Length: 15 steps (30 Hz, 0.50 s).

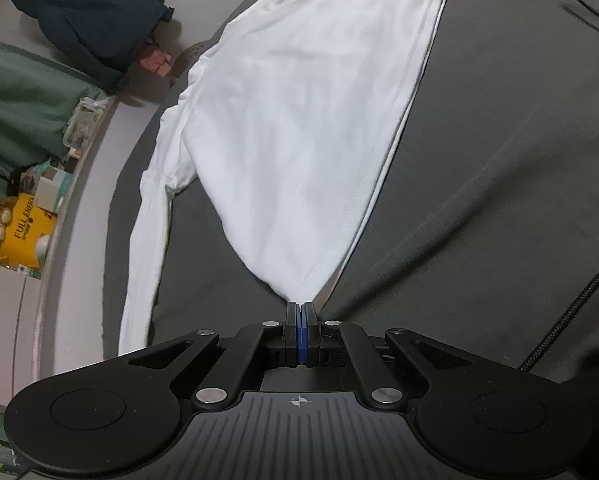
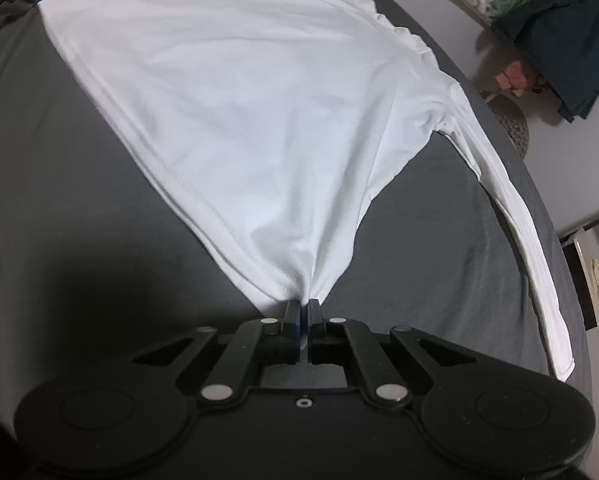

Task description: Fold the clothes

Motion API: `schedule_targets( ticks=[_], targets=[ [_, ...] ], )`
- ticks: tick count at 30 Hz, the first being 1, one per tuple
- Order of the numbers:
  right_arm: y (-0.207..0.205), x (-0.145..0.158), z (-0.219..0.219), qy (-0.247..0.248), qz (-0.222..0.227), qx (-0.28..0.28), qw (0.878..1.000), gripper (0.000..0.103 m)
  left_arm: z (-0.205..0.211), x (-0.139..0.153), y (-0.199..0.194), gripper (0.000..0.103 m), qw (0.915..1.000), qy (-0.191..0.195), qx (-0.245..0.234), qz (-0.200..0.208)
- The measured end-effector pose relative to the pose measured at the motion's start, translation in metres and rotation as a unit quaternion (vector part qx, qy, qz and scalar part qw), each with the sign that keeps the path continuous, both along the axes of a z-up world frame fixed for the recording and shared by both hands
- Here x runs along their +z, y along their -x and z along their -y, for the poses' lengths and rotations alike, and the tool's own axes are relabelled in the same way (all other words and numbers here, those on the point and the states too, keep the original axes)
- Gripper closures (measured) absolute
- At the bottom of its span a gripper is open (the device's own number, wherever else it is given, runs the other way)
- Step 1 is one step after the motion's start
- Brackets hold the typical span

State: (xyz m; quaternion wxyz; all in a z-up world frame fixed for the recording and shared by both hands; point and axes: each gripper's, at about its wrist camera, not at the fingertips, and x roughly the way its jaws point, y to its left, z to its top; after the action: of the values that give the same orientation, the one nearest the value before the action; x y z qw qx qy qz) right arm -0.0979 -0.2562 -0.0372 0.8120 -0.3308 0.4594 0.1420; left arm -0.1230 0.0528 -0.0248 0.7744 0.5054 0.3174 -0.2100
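Observation:
A white long-sleeved shirt (image 1: 291, 120) lies spread on a dark grey bed sheet (image 1: 499, 160). In the left wrist view its hem corner bunches into my left gripper (image 1: 302, 305), which is shut on the cloth. One long sleeve (image 1: 147, 248) trails down the left side toward the bed edge. In the right wrist view the same shirt (image 2: 239, 100) fans out from my right gripper (image 2: 304, 303), shut on another pinched hem corner. A sleeve (image 2: 531, 248) runs along the right, close to the edge of the sheet (image 2: 79, 180).
A dark blue garment (image 1: 87, 28) and a green cloth (image 1: 15, 104) lie on the floor left of the bed, with a yellow package (image 1: 23, 236) and small boxes. A black braided cable (image 1: 571, 320) crosses the sheet at the right. The dark garment (image 2: 571, 40) shows at upper right.

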Motion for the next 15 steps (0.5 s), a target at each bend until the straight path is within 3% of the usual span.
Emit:
schedule_targets(
  ticks=[4, 8, 11, 13, 14, 15],
  targets=[
    [0.005, 0.017, 0.009, 0.013, -0.005, 0.007, 1.000, 0.100, -0.009, 0.008, 0.002, 0.103, 0.9991, 0.028, 0.002, -0.033],
    [-0.001, 0.003, 0.005, 0.018, -0.039, 0.005, 0.999, 0.099, -0.020, 0.006, -0.007, 0.103, 0.9938, 0.069, 0.030, -0.081],
    [-0.001, 0.000, -0.001, 0.011, -0.054, -0.008, 0.998, 0.079, -0.031, 0.011, -0.015, 0.102, 0.9825, 0.118, 0.052, -0.135],
    [0.001, 0.007, -0.004, -0.013, -0.051, -0.018, 0.998, 0.067, -0.043, 0.021, -0.019, 0.099, 0.9741, 0.168, 0.069, -0.134],
    [0.002, 0.017, -0.005, -0.052, -0.040, -0.026, 0.998, 0.065, -0.052, 0.027, -0.023, 0.094, 0.9662, 0.203, 0.089, -0.132],
    [0.002, 0.029, -0.007, -0.095, -0.027, -0.035, 0.994, 0.059, -0.060, 0.032, -0.031, 0.078, 0.9557, 0.242, 0.111, -0.125]
  ],
)
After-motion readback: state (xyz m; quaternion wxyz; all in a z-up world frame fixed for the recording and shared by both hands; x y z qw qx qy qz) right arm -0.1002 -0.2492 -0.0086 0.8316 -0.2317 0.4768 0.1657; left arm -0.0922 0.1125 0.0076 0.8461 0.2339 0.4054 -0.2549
